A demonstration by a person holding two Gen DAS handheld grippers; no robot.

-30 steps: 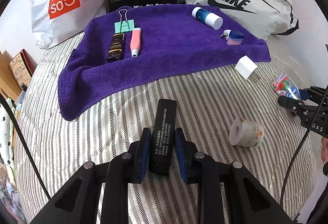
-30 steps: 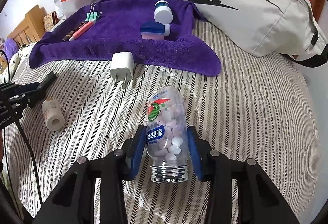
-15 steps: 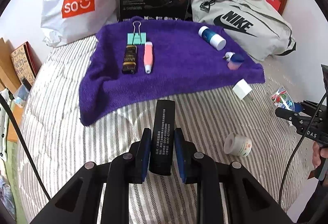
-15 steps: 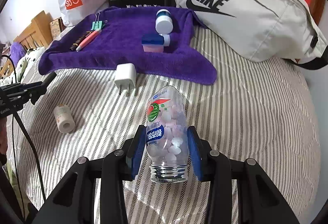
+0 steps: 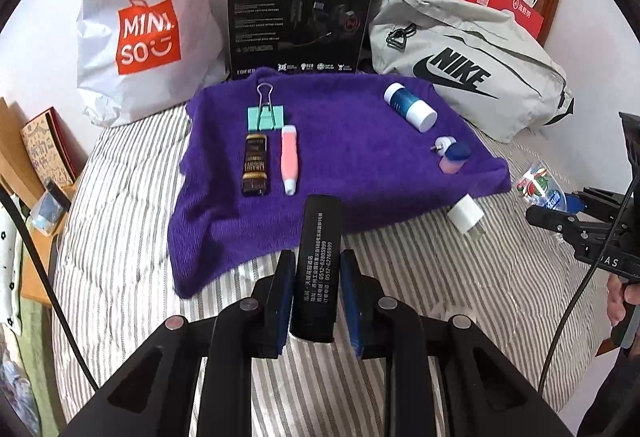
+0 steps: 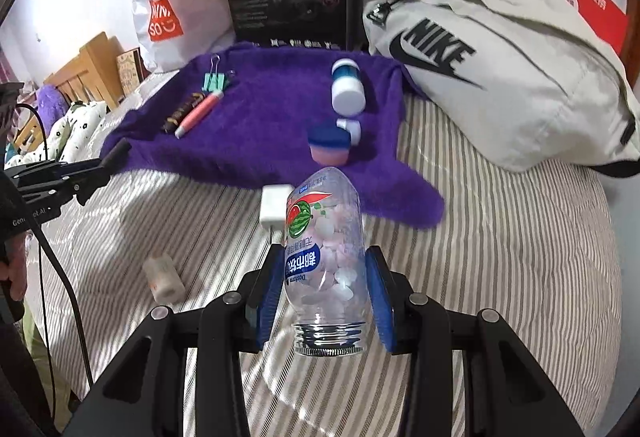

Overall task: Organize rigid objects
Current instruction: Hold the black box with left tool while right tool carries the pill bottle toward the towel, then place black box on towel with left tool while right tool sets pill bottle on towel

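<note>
Comparing with a second earlier, both grippers are raised higher above the striped bedding (image 5: 120, 237): left gripper (image 5: 316, 293) pinching a black bar (image 5: 318, 257), right gripper (image 6: 324, 293) clamping a candy bottle (image 6: 324, 257); white charger (image 6: 274, 207) ahead, before the purple towel (image 5: 340, 165).

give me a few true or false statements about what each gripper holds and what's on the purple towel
1. The left gripper is shut on a black bar. True.
2. The right gripper is empty. False: it is shut on a clear candy bottle.
3. A green binder clip lies on the purple towel. True.
4. The white charger plug lies on the towel. False: it lies on the striped bedding, just off the towel's edge.
5. The pink pen lies beside a dark brown and gold lighter. True.
</note>
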